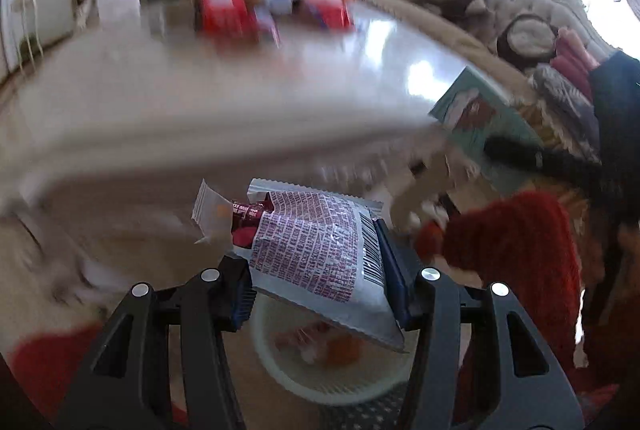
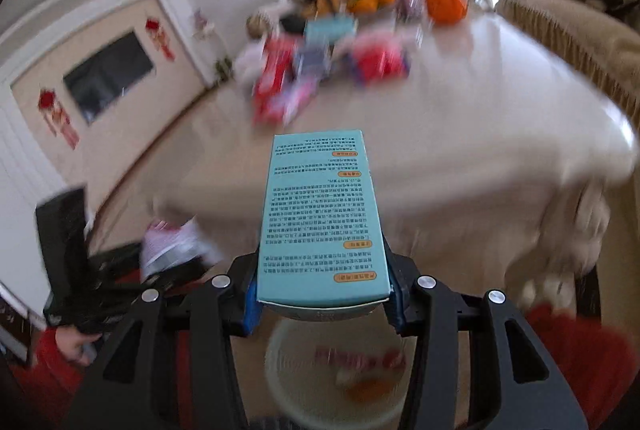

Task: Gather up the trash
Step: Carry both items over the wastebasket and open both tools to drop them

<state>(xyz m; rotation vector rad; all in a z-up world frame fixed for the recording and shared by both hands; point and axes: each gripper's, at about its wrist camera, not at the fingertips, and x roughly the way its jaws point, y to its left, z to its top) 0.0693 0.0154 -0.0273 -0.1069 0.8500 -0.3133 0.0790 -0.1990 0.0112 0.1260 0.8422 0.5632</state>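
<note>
Above a pale bin (image 1: 332,370), the left gripper (image 1: 320,270) clenches a torn silver snack wrapper (image 1: 316,254) printed in red, its fingers closed on either edge. Only the left view shows the teal box (image 1: 480,126) from the side, off to the right of the wrapper. The right view shows that box (image 2: 324,222) head-on, gripped flat between the right gripper (image 2: 324,294) fingers, directly over the bin (image 2: 340,382), with red packets (image 2: 280,86) blurred on the white surface (image 2: 460,134) beyond. Both grippers point toward the surface.
</note>
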